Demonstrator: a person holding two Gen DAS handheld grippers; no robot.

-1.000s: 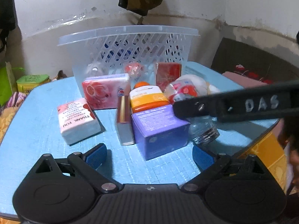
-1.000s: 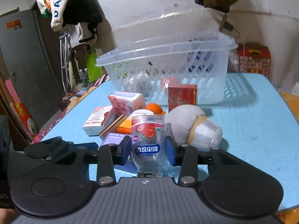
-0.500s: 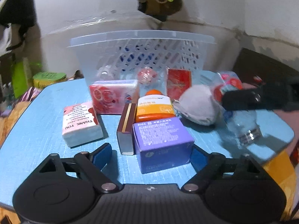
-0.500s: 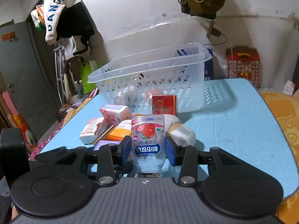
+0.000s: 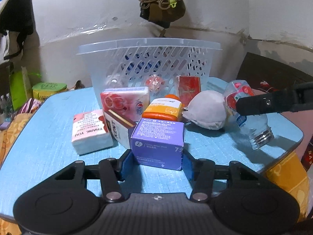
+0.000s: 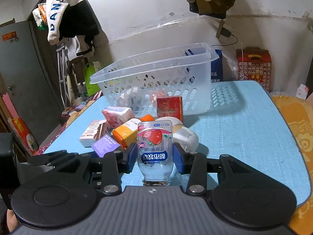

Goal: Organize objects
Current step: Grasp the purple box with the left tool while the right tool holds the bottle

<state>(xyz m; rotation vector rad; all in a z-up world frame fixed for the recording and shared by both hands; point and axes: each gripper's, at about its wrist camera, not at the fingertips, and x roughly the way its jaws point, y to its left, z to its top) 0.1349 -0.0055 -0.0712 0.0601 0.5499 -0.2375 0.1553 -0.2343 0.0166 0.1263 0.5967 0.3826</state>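
Right gripper (image 6: 154, 157) clamped on clear bottle (image 6: 154, 150), neck toward camera. Left gripper (image 5: 157, 161) pads touching both sides of purple box (image 5: 158, 141) on blue table (image 5: 49, 150).

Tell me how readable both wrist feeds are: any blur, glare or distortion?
Left wrist view: sharp on the purple box, dim corners, fisheye bends the table edge. Right wrist view: bottle label crisp, background wall softly blurred, fisheye-curved; no strong glare.
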